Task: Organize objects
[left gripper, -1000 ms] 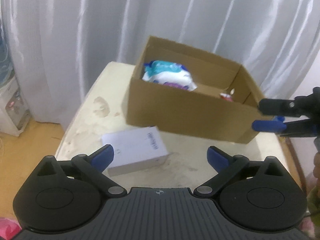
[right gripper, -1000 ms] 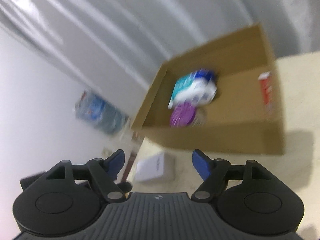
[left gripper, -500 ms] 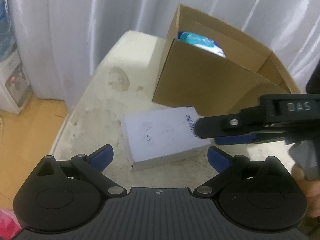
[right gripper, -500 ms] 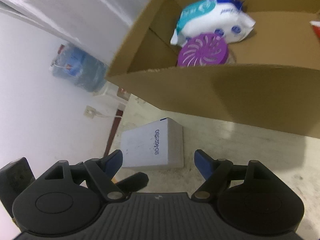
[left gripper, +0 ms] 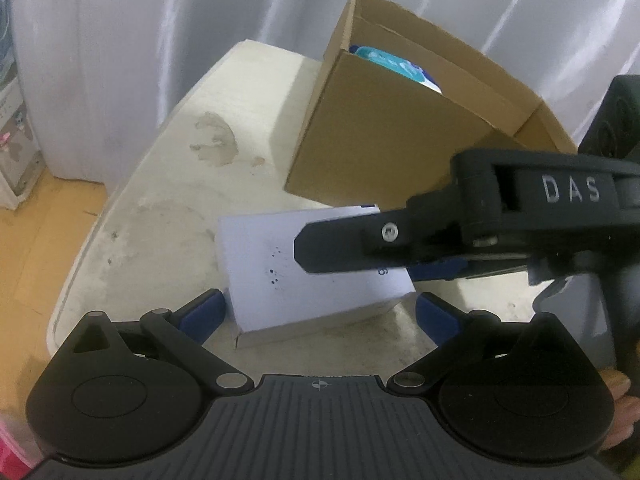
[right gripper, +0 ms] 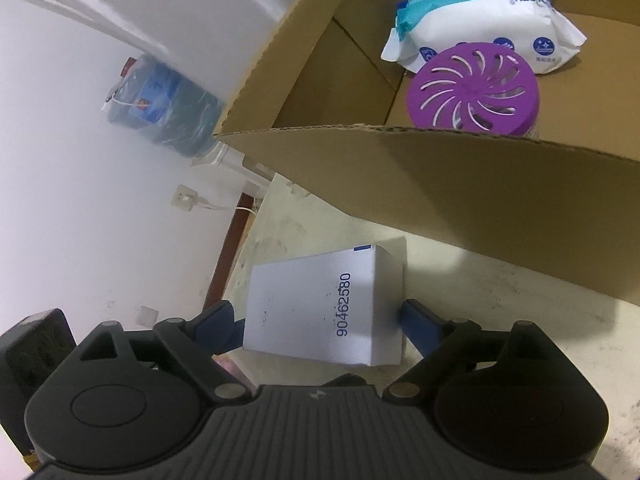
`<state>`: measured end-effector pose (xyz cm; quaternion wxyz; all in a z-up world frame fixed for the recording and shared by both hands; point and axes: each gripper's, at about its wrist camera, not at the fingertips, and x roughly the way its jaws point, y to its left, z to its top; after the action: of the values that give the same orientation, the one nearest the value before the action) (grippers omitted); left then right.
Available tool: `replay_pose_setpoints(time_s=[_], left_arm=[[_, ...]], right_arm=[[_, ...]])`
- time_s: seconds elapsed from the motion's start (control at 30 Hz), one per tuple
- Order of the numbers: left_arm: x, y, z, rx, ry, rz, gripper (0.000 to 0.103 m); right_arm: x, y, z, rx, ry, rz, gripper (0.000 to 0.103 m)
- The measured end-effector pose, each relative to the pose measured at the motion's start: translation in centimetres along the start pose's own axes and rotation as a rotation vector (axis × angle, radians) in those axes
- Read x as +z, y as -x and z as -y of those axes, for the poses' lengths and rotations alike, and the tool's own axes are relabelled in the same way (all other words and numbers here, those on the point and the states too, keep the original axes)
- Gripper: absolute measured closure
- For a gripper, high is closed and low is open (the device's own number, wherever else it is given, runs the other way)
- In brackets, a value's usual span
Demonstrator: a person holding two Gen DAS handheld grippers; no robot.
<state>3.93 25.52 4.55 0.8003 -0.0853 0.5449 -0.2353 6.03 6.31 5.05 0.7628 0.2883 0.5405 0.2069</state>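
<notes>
A flat white box [left gripper: 280,272] with a printed number lies on the cream table [left gripper: 168,208] in front of an open cardboard box [left gripper: 384,136]. It also shows in the right wrist view [right gripper: 316,312]. My right gripper [right gripper: 320,320] is open with its blue pads on either side of the white box; one finger [left gripper: 360,244] crosses over the box in the left wrist view. My left gripper [left gripper: 318,314] is open, its pads flanking the box's near edge. The cardboard box [right gripper: 440,184] holds a wipes pack [right gripper: 480,28] and a purple round freshener [right gripper: 472,92].
White curtains [left gripper: 160,40] hang behind the table. A water bottle on a dispenser [right gripper: 164,108] stands by the wall to the left. The table's left edge [left gripper: 80,272] drops to an orange floor [left gripper: 40,232].
Both grippers have closed in on the white box. The right gripper has come down so that its pads now straddle the box; the left has moved nearer its front edge.
</notes>
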Motion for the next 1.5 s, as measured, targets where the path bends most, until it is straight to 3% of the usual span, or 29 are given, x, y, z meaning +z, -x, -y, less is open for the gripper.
replay_pose_setpoints(time_s=[0.17, 0.47, 0.67, 1.5], left_arm=[[-0.4, -0.2, 1.6, -0.045, -0.007, -0.027, 0.001], [-2.0, -1.5, 7.5, -0.137, -0.135, -0.095, 0.001], [-2.8, -2.1, 9.9, -0.202, -0.164, -0.129, 0.001], [-2.9, -2.5, 11.0, -0.169, -0.201, -0.119, 0.0]], right_arm=[[-0.2, 1.6, 1.4, -0.021, -0.021, 0.001, 0.008], [-2.7, 6.7, 5.5, -0.097, -0.093, 0.051, 0.007], [-3.9, 8.8, 7.4, -0.121, -0.144, 0.094, 0.007], [-4.4, 8.5, 8.7, -0.065, -0.166, 0.12, 0.002]])
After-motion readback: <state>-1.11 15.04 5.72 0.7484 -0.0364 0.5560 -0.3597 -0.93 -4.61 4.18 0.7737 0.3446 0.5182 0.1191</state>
